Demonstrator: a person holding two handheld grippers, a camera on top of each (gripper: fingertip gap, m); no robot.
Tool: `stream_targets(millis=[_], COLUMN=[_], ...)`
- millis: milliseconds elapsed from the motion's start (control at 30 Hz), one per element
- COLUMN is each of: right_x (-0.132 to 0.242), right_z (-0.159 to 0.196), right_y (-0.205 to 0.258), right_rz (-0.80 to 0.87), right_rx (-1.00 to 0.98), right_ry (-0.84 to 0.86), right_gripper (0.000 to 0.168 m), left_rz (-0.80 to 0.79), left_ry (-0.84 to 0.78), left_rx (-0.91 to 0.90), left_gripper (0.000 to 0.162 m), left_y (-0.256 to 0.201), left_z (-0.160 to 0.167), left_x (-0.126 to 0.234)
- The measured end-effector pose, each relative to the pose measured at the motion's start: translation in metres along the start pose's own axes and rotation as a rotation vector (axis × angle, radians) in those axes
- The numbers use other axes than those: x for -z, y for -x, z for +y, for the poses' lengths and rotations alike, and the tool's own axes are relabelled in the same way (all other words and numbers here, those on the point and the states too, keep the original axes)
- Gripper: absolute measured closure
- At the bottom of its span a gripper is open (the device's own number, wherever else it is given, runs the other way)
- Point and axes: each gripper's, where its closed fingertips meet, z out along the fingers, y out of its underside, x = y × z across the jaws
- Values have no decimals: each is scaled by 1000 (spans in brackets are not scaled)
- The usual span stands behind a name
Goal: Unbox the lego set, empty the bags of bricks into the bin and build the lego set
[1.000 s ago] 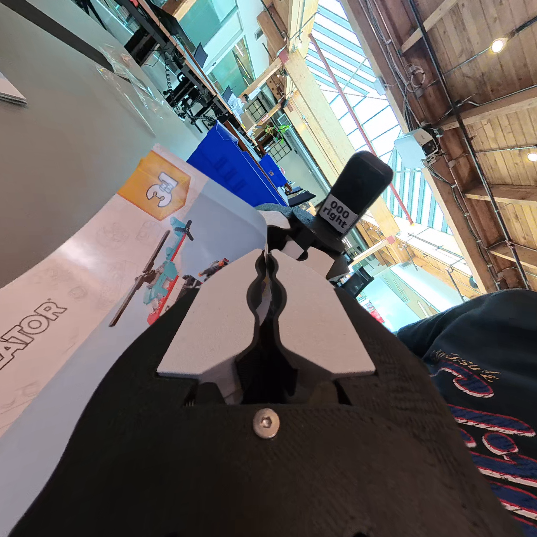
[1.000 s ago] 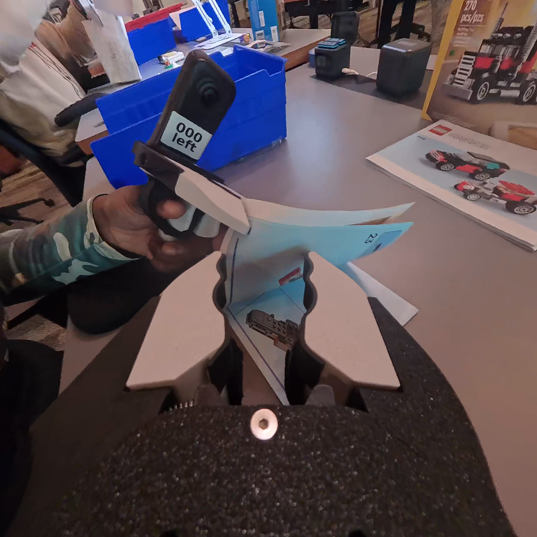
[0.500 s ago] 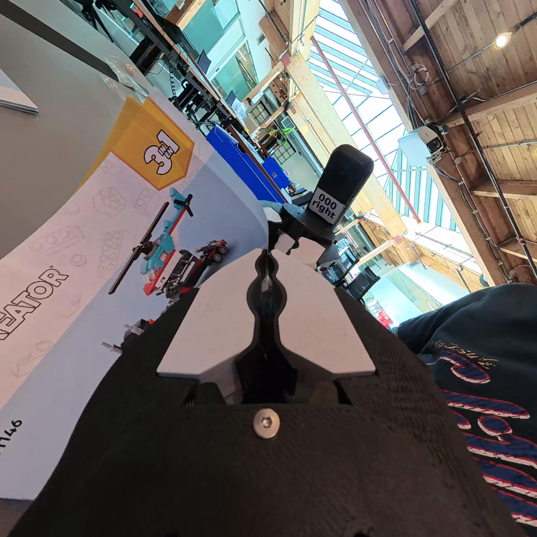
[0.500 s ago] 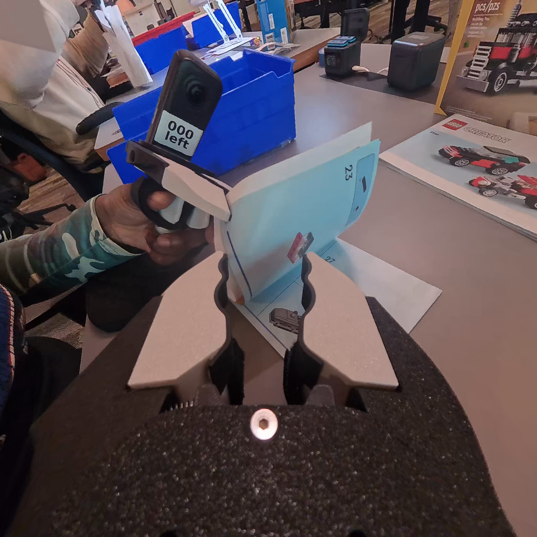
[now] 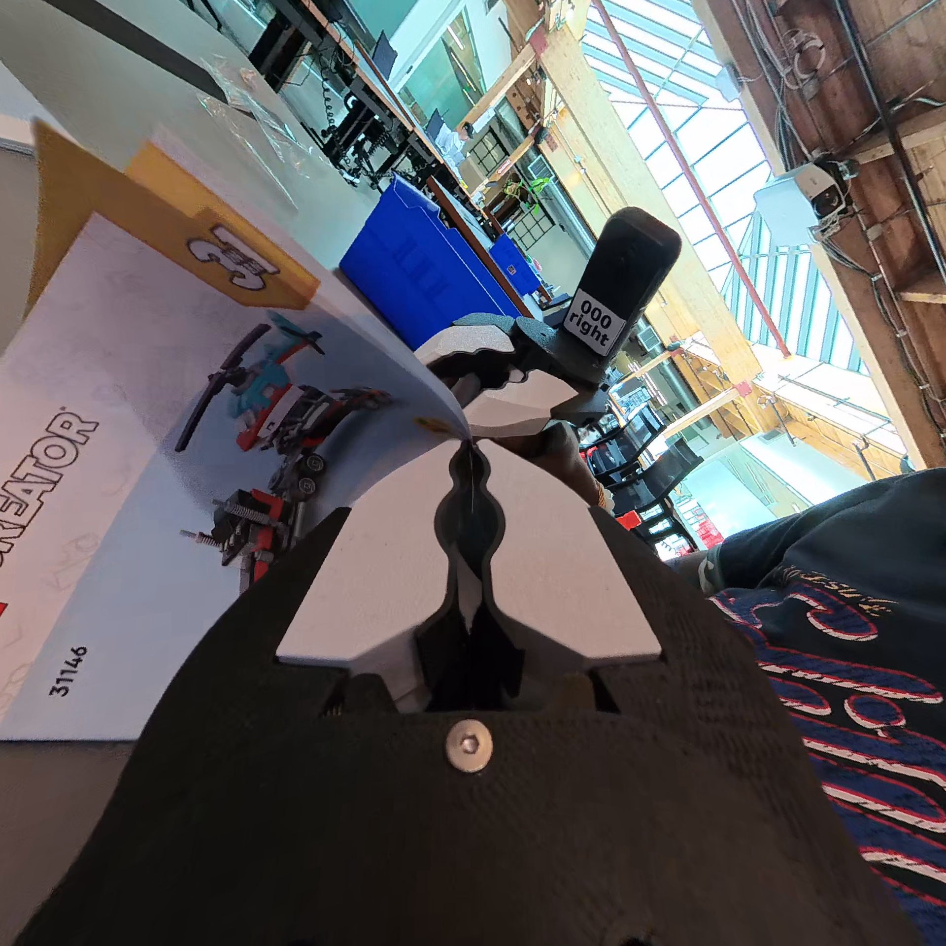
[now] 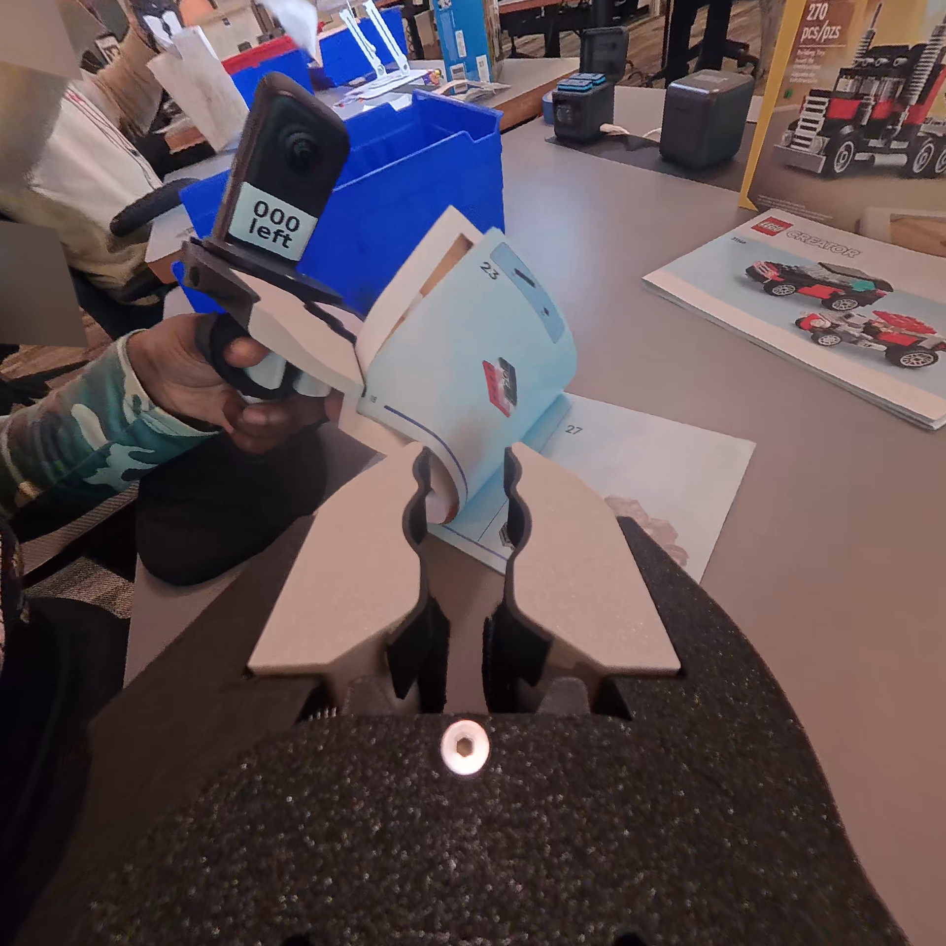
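Two grippers are in play and two instruction booklets lie on the grey table. The left gripper is clenched on the edge of a few pages of the near booklet; a thin sliver of paper shows pinched between its two pale fingers, and the cover curls up and away to the left of them. Seen from the right wrist view, that same left gripper, held in a hand with a camouflage-patterned sleeve, lifts the light blue pages into an arch while the rest of the booklet stays flat on the table beneath.

The right gripper is released: its two fingers stand apart, with the bottom curl of the lifted pages between their tips. It is hard to tell whether either fingertip actually touches the paper.

The second booklet lies closed and flat farther right, well apart from the open one. Behind it one set box stands upright at the table's far right. One blue bin sits on the table behind the left gripper; more blue bins appear on other tables beyond, perhaps two, though they are partly hidden. Two dark box-shaped devices stand side by side on the far part of the table, between the bin and the box. A clear plastic bag lies crumpled on the table in the left wrist view.
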Motion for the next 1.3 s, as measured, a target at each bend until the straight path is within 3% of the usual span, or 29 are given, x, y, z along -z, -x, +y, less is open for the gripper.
stream_targets(millis=[200,400,567,733,800,900,967,1300], right_x=[-3,-19,-15,-5,-4,-9,-14,-9], right_z=[-8,-5,-10,-17,-17,-18,-13,-18], right_y=[22,36,42,36,39,49,51,53], right_rz=[-82,-86,-143,-152,-173,-208,-205,-297], right_rx=[129,247,200,142,158,142,149,56], right_ry=[-12,64,24,-39,-40,-38,-1,-59], right_gripper=[128,128,137,162,155,124,119,150], left_rz=[-4,49,74,78,69,73,92,91], left_ry=[-2,-7,-5,23,15,0,-3,19], left_rx=[-9,5,-12,-45,-49,-47,-46,-70], left_gripper=[162,162,162,161,161,161,161,162], left_y=[-1,-10,-15,-19,-18,-19,-21,-24], left_z=[0,1,1,5,4,2,1,4], left_x=[4,0,2,6,8,7,5,2])
